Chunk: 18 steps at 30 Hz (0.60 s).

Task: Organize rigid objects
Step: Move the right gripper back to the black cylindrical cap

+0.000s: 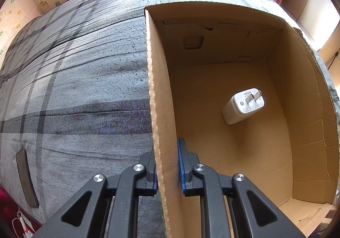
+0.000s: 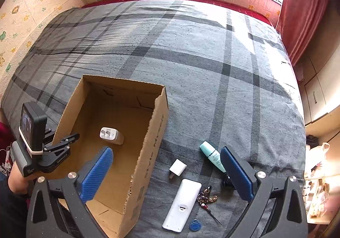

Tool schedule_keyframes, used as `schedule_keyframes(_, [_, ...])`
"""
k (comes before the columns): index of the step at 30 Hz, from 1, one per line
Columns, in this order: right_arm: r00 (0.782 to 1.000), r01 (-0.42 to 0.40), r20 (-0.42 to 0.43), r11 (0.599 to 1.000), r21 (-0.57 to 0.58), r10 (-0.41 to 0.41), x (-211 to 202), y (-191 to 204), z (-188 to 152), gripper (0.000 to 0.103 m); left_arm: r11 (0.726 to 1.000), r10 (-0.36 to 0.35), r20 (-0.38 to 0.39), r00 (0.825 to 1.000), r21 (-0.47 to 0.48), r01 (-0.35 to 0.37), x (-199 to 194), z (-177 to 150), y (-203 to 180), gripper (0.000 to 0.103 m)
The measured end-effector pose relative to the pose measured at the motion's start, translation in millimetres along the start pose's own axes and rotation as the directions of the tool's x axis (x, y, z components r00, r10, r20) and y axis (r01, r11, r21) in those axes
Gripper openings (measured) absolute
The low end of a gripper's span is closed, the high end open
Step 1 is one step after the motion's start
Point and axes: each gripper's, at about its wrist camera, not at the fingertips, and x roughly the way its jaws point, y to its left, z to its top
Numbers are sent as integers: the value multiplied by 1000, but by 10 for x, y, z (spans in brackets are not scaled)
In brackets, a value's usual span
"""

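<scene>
An open cardboard box (image 2: pixel 153 131) stands on the bed; its left wall (image 1: pixel 161 110) is clamped between the fingers of my left gripper (image 1: pixel 167 165), which also shows at the box's left side (image 2: pixel 63 144). A white plug adapter (image 1: pixel 242 106) lies on the box floor, also in the right wrist view (image 2: pixel 111 136). My right gripper (image 2: pixel 167 172) is wide open and empty, above the box's right wall. Beside the box lie a small white charger (image 2: pixel 177 167), a white remote (image 2: pixel 182 204), a mint tube (image 2: pixel 212 156), a keychain (image 2: pixel 207 197) and a blue tag (image 2: pixel 195 225).
The bed has a grey plaid cover (image 2: pixel 191 57). A dark flat object (image 1: pixel 26 178) lies near the bed's left edge. Wallpapered walls stand behind, a red curtain (image 2: pixel 301 8) and cabinets (image 2: pixel 318 93) at the right.
</scene>
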Motion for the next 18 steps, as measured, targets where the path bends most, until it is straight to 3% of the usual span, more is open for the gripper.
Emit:
schedule_keyframes(10, [992, 123, -40, 988, 96, -119, 200, -828, -253, 103, 1000, 5, -1, 1000, 5, -5, 0, 0, 0, 16])
schedule_keyframes(18, [982, 175, -94, 973, 151, -162, 505, -1182, -442, 103, 1000, 11, -3, 1000, 9, -11, 5, 6, -22, 16])
